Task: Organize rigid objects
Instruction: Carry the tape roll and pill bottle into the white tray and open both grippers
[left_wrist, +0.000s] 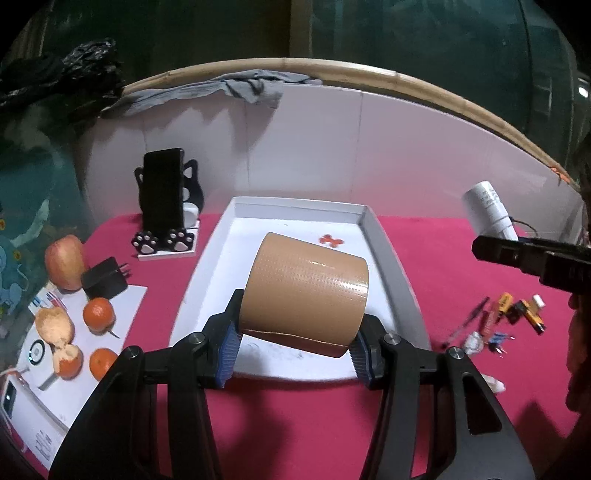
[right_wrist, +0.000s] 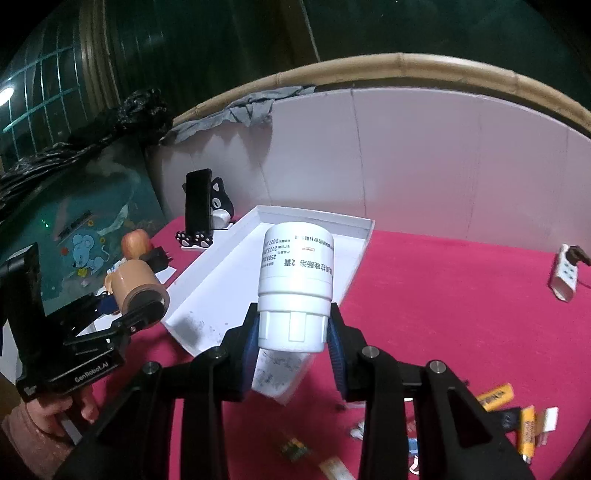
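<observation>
Between the near pads, left gripper (left_wrist: 295, 354) clamps a tan tape roll (left_wrist: 306, 291); right gripper (right_wrist: 293, 350) clamps a white pill bottle (right_wrist: 295, 284). Both hang over the white tray (left_wrist: 384, 254), which holds only a small orange piece (left_wrist: 330, 239). Batteries (right_wrist: 496, 397) and other bits remain loose on the desk (right_wrist: 443, 295).

Tan tape roll (left_wrist: 306, 291) on its side, lifted over white tray (left_wrist: 295, 208); white bottle (right_wrist: 295, 284) cap-near, lifted right.

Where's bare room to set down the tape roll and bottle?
White tray: floor mostly bare, only a small orange piece near its back wall. Pink cloth between the tray and power strip is open. Crowded: fruit and charger left; batteries and small parts front right.
</observation>
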